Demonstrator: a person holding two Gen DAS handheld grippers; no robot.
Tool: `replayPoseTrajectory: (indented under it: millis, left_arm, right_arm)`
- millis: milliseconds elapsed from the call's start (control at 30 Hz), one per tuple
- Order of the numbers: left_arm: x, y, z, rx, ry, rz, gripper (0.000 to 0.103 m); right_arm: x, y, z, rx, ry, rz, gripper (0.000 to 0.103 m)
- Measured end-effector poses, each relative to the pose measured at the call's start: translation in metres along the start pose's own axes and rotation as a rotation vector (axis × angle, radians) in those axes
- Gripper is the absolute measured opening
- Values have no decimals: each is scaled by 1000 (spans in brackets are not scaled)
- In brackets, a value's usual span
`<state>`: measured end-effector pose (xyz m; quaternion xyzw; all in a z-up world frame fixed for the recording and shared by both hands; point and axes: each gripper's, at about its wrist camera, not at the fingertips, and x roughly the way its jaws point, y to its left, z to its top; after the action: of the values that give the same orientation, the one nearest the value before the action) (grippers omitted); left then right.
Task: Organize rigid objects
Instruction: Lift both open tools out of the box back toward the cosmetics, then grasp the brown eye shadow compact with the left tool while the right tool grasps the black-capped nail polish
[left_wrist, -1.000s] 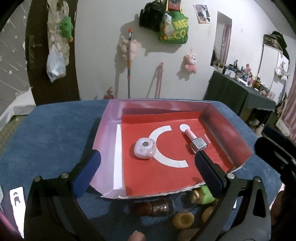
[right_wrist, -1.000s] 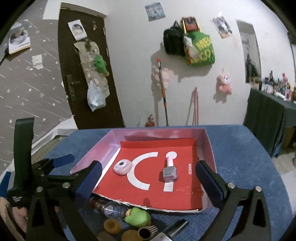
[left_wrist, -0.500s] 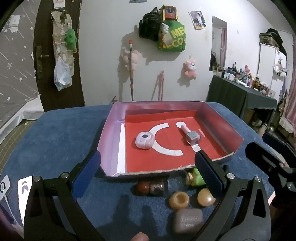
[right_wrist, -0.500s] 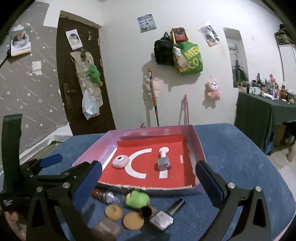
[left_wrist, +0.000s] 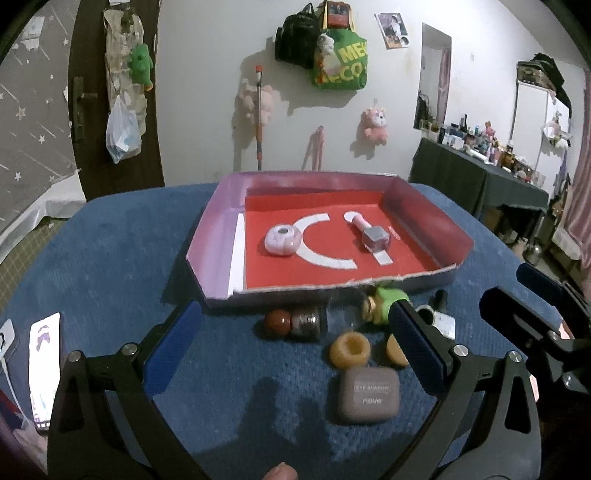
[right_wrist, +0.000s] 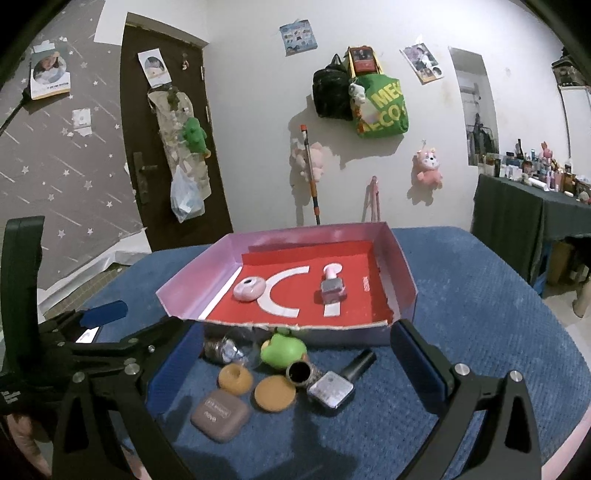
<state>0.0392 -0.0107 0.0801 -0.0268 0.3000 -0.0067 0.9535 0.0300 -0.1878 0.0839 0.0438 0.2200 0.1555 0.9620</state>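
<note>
Two claws hang over a blue-carpeted bench (left_wrist: 110, 266), both spread wide and gripping nothing. The left claw (left_wrist: 291, 350) fills the bottom of its own view; the right claw (right_wrist: 295, 365) does the same in the right wrist view. At the centre of each frame sits a shallow box (left_wrist: 214, 225) with pink walls and a red floor. Inside it, a round pink case (left_wrist: 283, 240) lies left of centre and a pink nail polish bottle (left_wrist: 371, 234) lies to the right, apart from each other. Below the box's front wall, a cluster lies on the bench: a taupe eyeshadow case (right_wrist: 219, 413) lowest, a glass jar (left_wrist: 295, 325) on its side with a brown cap, a green toy (right_wrist: 282, 350), a silver-capped polish bottle (right_wrist: 338, 384), a tan ring (left_wrist: 349, 349), and a tan disc (right_wrist: 275, 393).
</note>
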Motion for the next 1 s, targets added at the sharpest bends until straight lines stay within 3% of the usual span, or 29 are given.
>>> replayPoseTrajectory:
  millis: [1000]
  left_arm:
    - [14,-7,-50,-3,153,-33,103]
  right_arm:
    - [15,-17,-46,48,164,-21,103]
